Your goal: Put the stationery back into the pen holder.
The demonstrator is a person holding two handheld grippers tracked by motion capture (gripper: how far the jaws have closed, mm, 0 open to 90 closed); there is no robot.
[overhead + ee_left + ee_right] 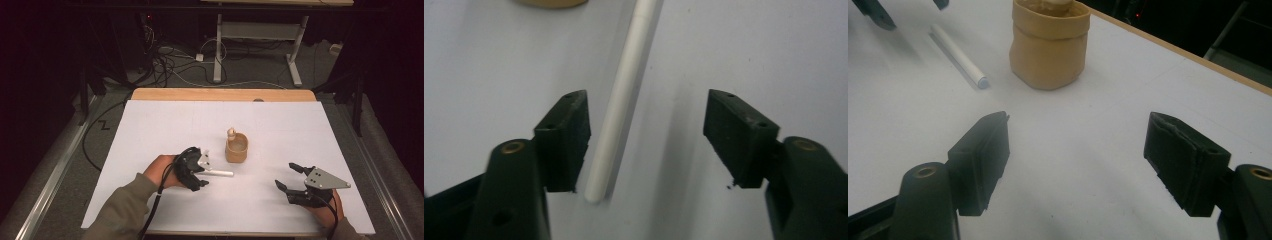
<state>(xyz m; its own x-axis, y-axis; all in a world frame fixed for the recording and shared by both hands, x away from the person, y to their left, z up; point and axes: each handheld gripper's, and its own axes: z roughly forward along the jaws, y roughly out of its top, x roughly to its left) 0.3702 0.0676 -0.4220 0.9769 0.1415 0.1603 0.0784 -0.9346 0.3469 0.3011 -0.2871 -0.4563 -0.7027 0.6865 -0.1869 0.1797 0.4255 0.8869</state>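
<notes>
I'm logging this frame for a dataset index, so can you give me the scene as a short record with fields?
surface: white table top
container: tan pot, upright, something pale sticking out at its rim
loose item: white stick, lying flat
left gripper: open, jaws either side of the stick
right gripper: open, holding nothing

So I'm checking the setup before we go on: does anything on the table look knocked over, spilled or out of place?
Nothing is spilled or broken. The tan cup stands upright with a small object in it. The one loose item is a white stick lying flat on the white sheet between the open jaws of the left tool.
</notes>
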